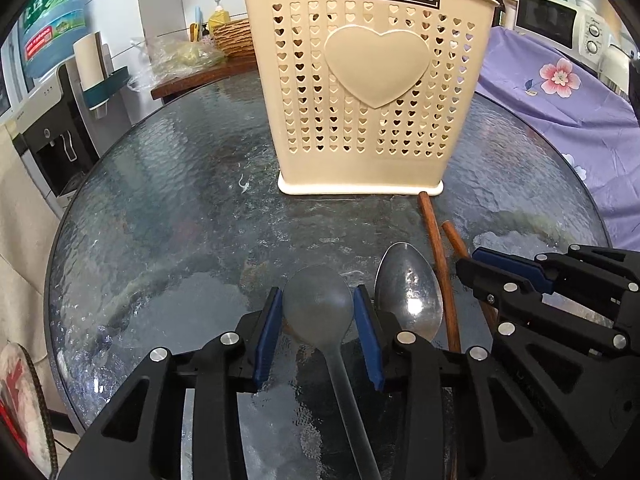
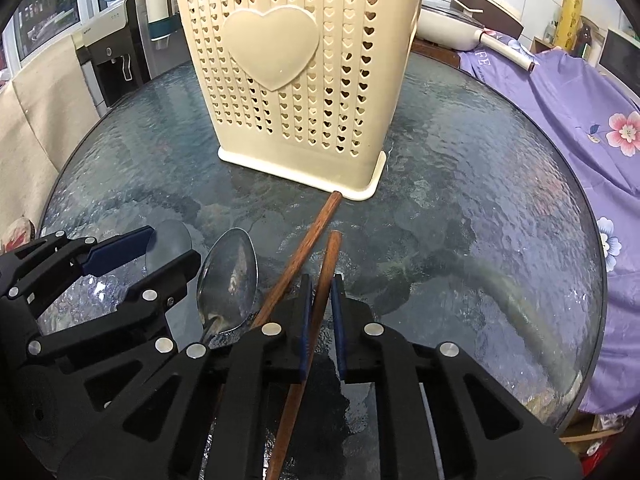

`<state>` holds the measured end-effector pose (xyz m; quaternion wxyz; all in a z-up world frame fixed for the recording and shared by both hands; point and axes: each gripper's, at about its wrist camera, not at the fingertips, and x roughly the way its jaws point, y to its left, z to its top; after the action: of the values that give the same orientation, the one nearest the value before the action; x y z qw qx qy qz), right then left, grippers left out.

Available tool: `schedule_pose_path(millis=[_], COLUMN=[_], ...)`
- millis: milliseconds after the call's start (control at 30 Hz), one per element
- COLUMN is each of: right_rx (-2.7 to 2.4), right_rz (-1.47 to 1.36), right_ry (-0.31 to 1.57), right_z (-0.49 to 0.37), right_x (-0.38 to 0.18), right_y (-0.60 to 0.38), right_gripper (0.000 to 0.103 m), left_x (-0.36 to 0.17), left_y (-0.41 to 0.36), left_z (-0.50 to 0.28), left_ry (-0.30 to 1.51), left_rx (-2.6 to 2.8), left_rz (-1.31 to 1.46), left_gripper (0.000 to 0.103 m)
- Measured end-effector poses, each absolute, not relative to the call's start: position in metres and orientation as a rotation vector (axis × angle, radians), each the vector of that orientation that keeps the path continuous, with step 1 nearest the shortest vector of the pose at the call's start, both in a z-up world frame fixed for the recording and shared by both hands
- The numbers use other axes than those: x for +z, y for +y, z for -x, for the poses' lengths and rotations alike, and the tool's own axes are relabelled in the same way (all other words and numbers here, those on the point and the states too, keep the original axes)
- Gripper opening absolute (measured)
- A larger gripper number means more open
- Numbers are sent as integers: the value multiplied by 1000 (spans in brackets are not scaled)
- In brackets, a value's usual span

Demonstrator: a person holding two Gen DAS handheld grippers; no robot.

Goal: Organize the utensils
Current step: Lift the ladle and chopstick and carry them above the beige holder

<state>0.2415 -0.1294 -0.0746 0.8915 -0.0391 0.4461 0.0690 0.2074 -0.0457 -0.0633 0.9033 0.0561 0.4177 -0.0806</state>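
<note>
- While both your grippers point down at the round glass table (image 1: 168, 208), the cream JIANHAO utensil holder (image 1: 368, 92) stands upright at the table's middle, and serves as landmark below.
- Your left gripper (image 1: 319, 322) sits on the near side of the holder; its blue pads (image 1: 267, 330) flank the bowl of a translucent grey plastic spoon (image 1: 318, 308), touching or nearly touching its edges. Whether they press on it cannot be told.
- The spoon's handle runs back toward you between the fingers, lying on the glass.
- Just right of that spoon, still in front of the holder, lies a metal spoon (image 1: 408, 292), bowl up.
- Your right gripper (image 2: 321, 320) is closed on one wooden chopstick (image 2: 326, 280), the pads clamping its shaft; the chopstick's end points toward the holder's base.
- A second wooden chopstick (image 2: 308, 244) lies just left of the held one, its tip touching or nearly touching the holder's front right corner.
- Behind the holder to the right, a purple floral cloth (image 2: 560, 92) covers furniture.
</note>
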Motion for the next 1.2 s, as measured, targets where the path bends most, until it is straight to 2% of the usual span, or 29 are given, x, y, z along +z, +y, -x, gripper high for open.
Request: schedule_pose_path(millis=[433,1200], right_rx=[192,391], right_rz=[-92,-202], right_ry=[885,650], right_z=[-244,-201], right_x=[-62,45], right_y=[-161,-183], right_gripper=[7,7], left_x=[-44,32], left_y=[-34,-26], left_z=[-205,-173], left_ry=[817,603], left_rx=[-230,-315], left_rz=[-37,-3], left_gripper=[35,35])
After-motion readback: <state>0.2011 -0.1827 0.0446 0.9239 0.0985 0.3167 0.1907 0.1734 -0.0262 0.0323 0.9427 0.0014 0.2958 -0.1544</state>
